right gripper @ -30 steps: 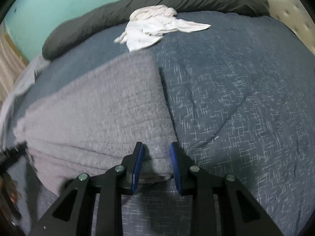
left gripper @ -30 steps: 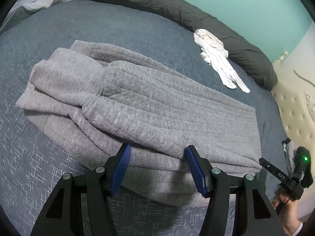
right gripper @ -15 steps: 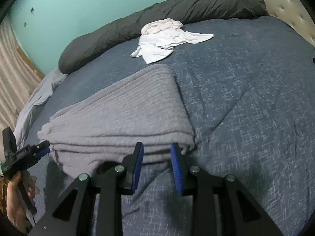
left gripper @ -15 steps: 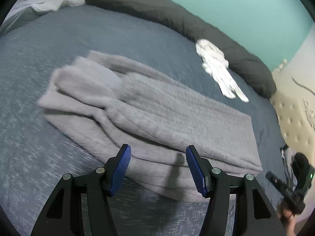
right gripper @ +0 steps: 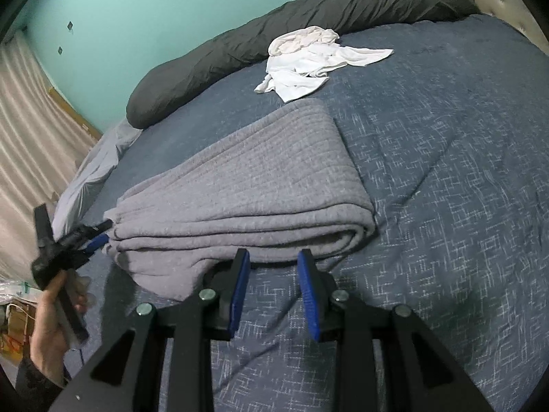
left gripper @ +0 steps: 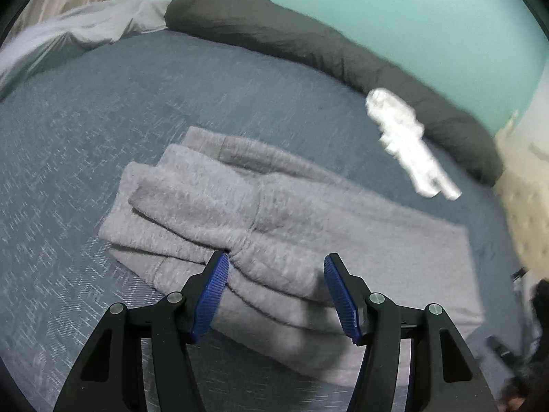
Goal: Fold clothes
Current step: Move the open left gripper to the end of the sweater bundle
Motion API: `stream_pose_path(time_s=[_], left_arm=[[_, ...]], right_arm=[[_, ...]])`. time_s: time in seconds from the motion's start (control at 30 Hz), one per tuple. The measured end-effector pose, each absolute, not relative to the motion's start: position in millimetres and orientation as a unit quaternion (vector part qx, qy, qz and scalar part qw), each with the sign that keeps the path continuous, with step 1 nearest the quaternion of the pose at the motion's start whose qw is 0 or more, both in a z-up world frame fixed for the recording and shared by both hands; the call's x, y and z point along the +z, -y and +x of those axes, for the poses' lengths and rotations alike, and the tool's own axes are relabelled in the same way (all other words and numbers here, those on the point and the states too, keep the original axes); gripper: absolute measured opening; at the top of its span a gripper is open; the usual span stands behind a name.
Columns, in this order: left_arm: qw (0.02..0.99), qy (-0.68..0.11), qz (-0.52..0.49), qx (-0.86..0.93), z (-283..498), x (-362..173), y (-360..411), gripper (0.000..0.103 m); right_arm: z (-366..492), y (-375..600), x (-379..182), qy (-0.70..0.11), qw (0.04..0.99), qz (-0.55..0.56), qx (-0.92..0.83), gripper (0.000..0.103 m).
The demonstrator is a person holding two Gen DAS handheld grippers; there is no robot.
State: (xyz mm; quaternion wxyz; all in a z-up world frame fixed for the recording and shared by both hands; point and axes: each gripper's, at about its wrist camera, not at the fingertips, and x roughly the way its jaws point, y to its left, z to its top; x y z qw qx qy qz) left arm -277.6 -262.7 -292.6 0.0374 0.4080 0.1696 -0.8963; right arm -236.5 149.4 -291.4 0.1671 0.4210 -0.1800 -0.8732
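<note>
Left wrist view: my left tool (left gripper: 274, 295) has its jaws wide apart, holding nothing. The folded grey ribbed knit garment (left gripper: 274, 219) lies on the dark blue patterned bed cover (left gripper: 103, 110), just ahead of and under the tips. Its long axis runs from the stacked sleeves at the left to the flat end at lower right. Frame is blurred, so I can't tell whether the pads touch the cloth.

Right wrist view: my right tool (right gripper: 274, 274) has its jaws narrowly parted with nothing between them, tips just short of the garment's rolled near edge. That edge lies straight ahead, long axis crosswise. Left tool sits beside the far left end, so each tool has one end; I judge a crosswise fold comes next.

Count: one grey garment, one crumpled white cloth (right gripper: 308, 61) well beyond it, one long dark grey bolster pillow (right gripper: 274, 31), two tools.
</note>
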Motion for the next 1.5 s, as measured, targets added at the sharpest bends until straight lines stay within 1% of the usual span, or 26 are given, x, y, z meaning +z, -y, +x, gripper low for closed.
stream_pose_path(time_s=[0.17, 0.33, 0.43, 0.5, 0.53, 0.57, 0.63, 0.8, 1.0, 1.3, 1.37, 1.5], left_arm=[[0.045, -0.147, 0.431, -0.889, -276, -310, 257, 0.062], [0.033, -0.168, 0.419, -0.892, -268, -306, 263, 0.062], [0.038, -0.185, 0.395, -0.899, -260, -290, 272, 0.062], [0.041, -0.206, 0.378, -0.902, -251, -279, 284, 0.063], [0.042, -0.222, 0.374, -0.9, -247, -276, 291, 0.065], [0.046, -0.235, 0.372, -0.897, -243, -275, 298, 0.071], [0.059, -0.257, 0.372, -0.89, -237, -278, 310, 0.074], [0.059, -0.322, 0.388, -0.861, -229, -300, 335, 0.074], [0.038, -0.41, 0.373, -0.832, -226, -326, 352, 0.074], [0.015, -0.428, 0.372, -0.823, -244, -339, 347, 0.075], [0.015, -0.435, 0.37, -0.821, -249, -342, 348, 0.08], [0.02, -0.447, 0.355, -0.821, -252, -343, 351, 0.08]], right_arm=[[-230, -156, -285, 0.198, 0.175, 0.41, -0.873, 0.029], [-223, -156, -280, 0.2, 0.185, 0.405, -0.873, 0.029], [-216, -159, -279, 0.197, 0.189, 0.401, -0.875, 0.029], [-211, -163, -279, 0.202, 0.191, 0.397, -0.875, 0.03], [-209, -165, -280, 0.206, 0.191, 0.396, -0.874, 0.03], [-206, -168, -282, 0.212, 0.191, 0.396, -0.873, 0.031], [-202, -173, -286, 0.226, 0.189, 0.397, -0.869, 0.032], [-192, -184, -302, 0.253, 0.181, 0.41, -0.858, 0.034], [-187, -199, -307, 0.268, 0.164, 0.409, -0.857, 0.034], [-185, -205, -313, 0.276, 0.161, 0.406, -0.856, 0.034], [-185, -205, -315, 0.277, 0.162, 0.407, -0.855, 0.034], [-183, -207, -315, 0.278, 0.161, 0.405, -0.856, 0.034]])
